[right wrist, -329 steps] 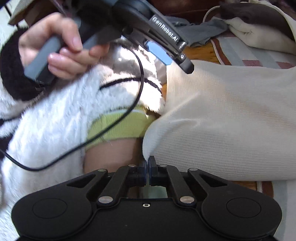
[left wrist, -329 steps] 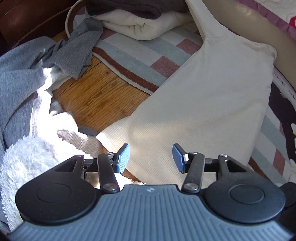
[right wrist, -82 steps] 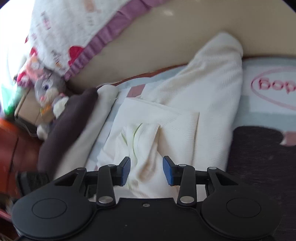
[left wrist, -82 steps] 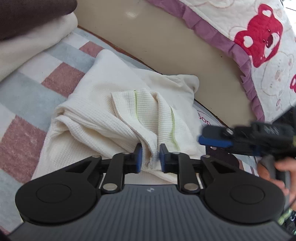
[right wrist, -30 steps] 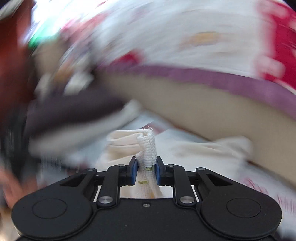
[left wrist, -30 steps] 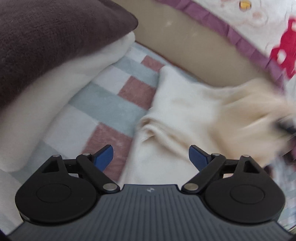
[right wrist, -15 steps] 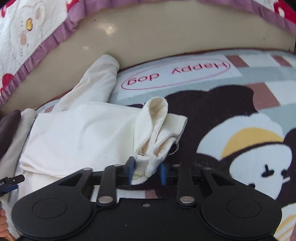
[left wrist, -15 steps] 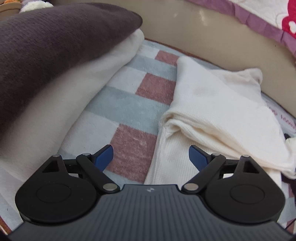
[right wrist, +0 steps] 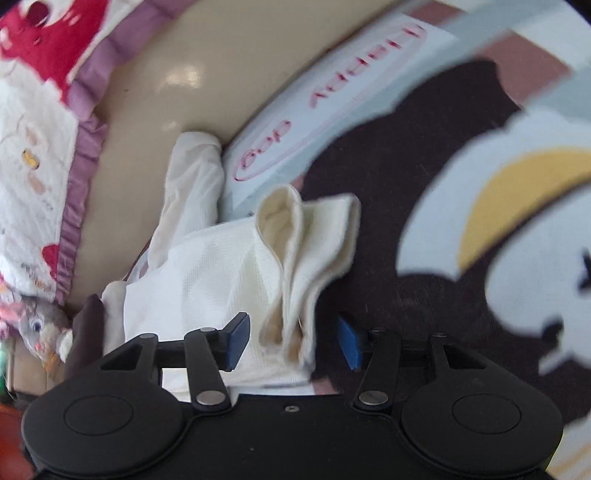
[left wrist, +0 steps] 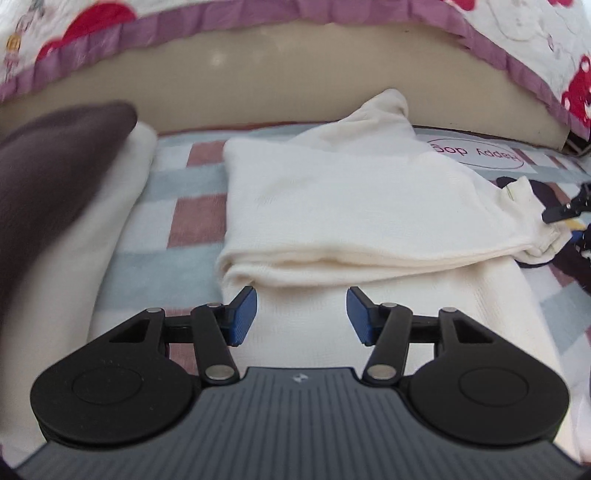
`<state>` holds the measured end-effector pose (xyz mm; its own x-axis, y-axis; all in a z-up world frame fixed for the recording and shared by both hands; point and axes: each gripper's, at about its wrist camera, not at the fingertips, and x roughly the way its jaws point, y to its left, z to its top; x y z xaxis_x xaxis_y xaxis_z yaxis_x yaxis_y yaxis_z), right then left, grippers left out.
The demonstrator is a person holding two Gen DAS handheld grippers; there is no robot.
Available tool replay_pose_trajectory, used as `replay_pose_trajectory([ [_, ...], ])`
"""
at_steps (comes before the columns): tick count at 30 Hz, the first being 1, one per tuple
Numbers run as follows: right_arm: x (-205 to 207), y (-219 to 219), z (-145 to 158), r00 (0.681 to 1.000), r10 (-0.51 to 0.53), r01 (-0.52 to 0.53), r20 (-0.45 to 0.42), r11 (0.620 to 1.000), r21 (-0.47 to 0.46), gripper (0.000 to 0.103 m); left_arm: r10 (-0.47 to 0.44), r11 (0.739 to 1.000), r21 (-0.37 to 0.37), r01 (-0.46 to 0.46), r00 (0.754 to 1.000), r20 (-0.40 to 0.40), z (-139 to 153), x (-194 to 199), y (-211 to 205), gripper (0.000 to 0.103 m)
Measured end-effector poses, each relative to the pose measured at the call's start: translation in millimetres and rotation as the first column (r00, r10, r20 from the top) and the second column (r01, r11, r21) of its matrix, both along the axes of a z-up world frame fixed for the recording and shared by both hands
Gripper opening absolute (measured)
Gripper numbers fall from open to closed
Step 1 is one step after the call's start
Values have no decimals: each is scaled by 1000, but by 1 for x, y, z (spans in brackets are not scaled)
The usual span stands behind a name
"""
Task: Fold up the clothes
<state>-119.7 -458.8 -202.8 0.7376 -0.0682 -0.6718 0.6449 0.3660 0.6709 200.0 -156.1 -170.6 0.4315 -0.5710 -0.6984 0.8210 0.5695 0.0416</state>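
Shirt: the cream shirt [left wrist: 351, 206] lies folded on the rug [left wrist: 159, 206], with one thick fold across the middle and a pointed bit sticking up at the far end by the tan bed side [left wrist: 258, 85]
Shirt end: in the right wrist view the bunched end of the cream shirt [right wrist: 236, 273] stands up in soft loops just past the blue pads
Left gripper: the left gripper [left wrist: 301, 317] has its jaws spread wide, holding nothing, just above the near flat part of the shirt
Right gripper: the right gripper [right wrist: 291, 339] has its jaws wide apart too; the bunched end sits between them, but the pads do not pinch it
Rug: checked pink, blue and white, with a big dark cartoon dog [right wrist: 424, 258] and pink writing in an oval [left wrist: 476, 153]
Other clothes: a dark brown cloth [left wrist: 48, 173] lies on a white one [left wrist: 85, 258], left of the shirt
Blanket: a white blanket with red bears and a purple frill [left wrist: 155, 26] hangs over the bed side
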Motion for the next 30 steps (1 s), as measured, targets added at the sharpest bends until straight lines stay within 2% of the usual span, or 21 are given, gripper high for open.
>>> replay_pose_trajectory([
  [2,8,-6,1,999,34,-34,-7,999,-40,57,0,1000,24,-2,998,68,-2,-4,-8,59],
  [7,22,-20,2,995,99,-100,-15,989,-108,57,-14,997,83,-6,973,231,-8,-13,-28,59],
  [10,32,-26,3,989,145,-149,-33,977,-153,54,-126,987,129,96,961,248,-17,-15,-38,63],
  [13,38,-34,2,983,174,-182,-62,970,-163,31,-204,972,173,158,935,289,-16,-12,-43,73],
  [14,39,-37,1,981,181,-189,-66,970,-156,14,-223,967,185,173,930,292,-16,-11,-44,73],
  [15,39,-40,1,981,182,-191,-64,969,-160,13,-234,965,185,186,929,287,-15,-10,-43,71],
  [16,37,-41,4,982,178,-185,-56,967,-178,13,-238,964,182,192,932,275,-14,-8,-41,61],
  [17,34,-42,7,984,174,-180,-47,964,-195,12,-234,965,179,192,937,259,-13,-8,-38,35],
  [18,32,-42,11,984,172,-175,-36,960,-219,12,-225,968,169,186,941,252,-12,-10,-34,26],
  [20,28,-42,23,983,184,-178,-3,946,-270,12,-208,973,144,178,951,230,-10,-13,-24,25],
  [23,28,-42,37,979,204,-194,-3,925,-327,12,-203,979,55,198,972,119,-9,-11,-4,23],
  [25,31,-41,43,977,214,-206,-17,912,-355,12,-173,983,95,160,972,161,-11,-15,-6,11],
  [28,35,-39,48,976,216,-208,-24,896,-393,12,-130,985,144,99,965,228,-13,-20,-9,12],
  [30,36,-38,51,976,217,-206,-20,887,-414,12,-99,991,112,70,954,283,-6,-20,-11,14],
])
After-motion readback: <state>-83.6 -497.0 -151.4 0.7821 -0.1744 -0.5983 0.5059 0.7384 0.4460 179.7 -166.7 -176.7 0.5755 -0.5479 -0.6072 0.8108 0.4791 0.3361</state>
